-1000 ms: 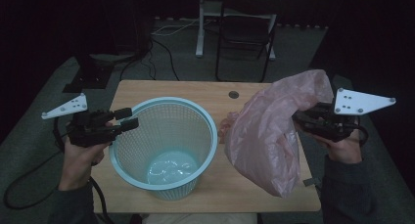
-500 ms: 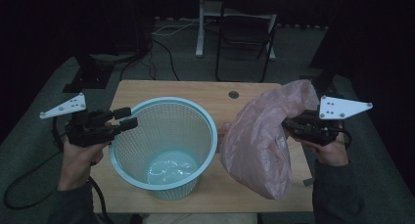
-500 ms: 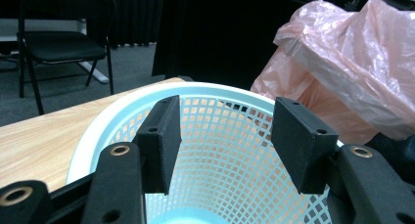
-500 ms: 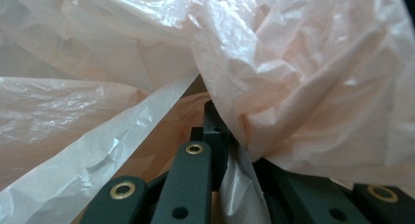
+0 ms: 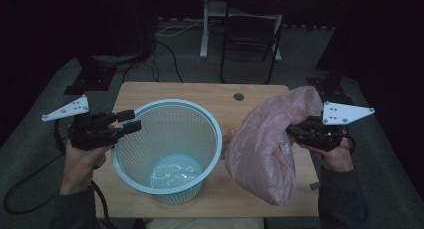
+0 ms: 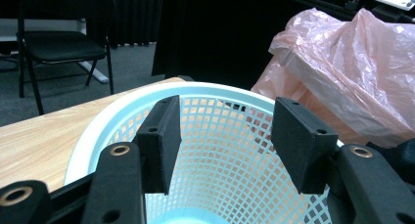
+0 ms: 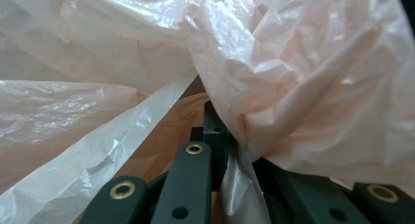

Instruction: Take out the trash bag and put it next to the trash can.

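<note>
Chair (image 5: 252, 34) behind desk (image 5: 200, 91), well clear. Blue mesh basket (image 5: 167, 149) upright mid-desk, mouth up. Left claw (image 5: 131, 121) at basket rim, gaping wide, nothing gripped. Right claw (image 5: 291, 132) clamped on pink plastic bag (image 5: 265, 144); bag hangs beside basket, long axis roughly vertical, bottom on desk.

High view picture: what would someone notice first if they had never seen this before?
Probably the big crinkly pink plastic bag at the table's right side, pinched in the right gripper and hanging down to the wooden table. Next comes the light blue mesh basket standing upright in the middle. The left gripper waits with open jaws at the basket's left rim.
</note>
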